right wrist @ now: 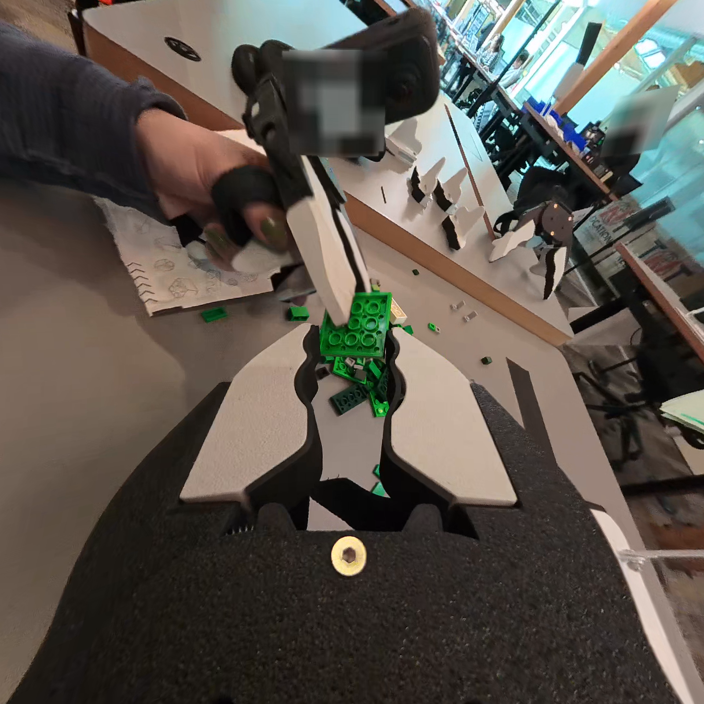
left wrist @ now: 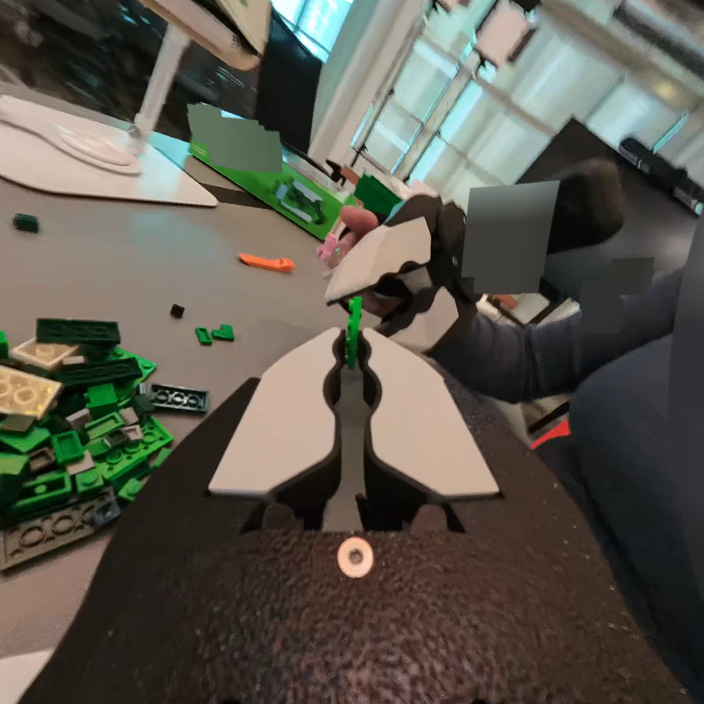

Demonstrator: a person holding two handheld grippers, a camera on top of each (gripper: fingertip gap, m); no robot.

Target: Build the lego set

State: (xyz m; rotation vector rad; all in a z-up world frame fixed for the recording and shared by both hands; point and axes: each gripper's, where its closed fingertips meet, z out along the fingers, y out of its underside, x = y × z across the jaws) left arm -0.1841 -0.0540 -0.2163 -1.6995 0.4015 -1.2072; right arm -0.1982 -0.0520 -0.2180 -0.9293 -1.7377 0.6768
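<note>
A bright green square plate (left wrist: 354, 316) is seen edge-on in the left wrist view. My left gripper (left wrist: 352, 335) is shut on its lower part and holds it above the table. In the right wrist view the plate (right wrist: 362, 331) faces the camera, round tube sockets showing. It sits between the tips of my right gripper (right wrist: 354, 335), which touch its two side edges. The left gripper's white fingers (right wrist: 324, 247) reach down from above and pinch its upper left corner. The right gripper's fingers (left wrist: 381, 255) show at the plate's top edge.
A pile of green, dark green, grey and tan bricks (left wrist: 76, 419) lies at the left on the grey table (left wrist: 133, 266), also below the held plate (right wrist: 362, 388). An orange brick separator (left wrist: 266, 263), a green box (left wrist: 289, 190) and a printed paper sheet (right wrist: 183, 266) lie farther off. My left and right fingertips are right by each other.
</note>
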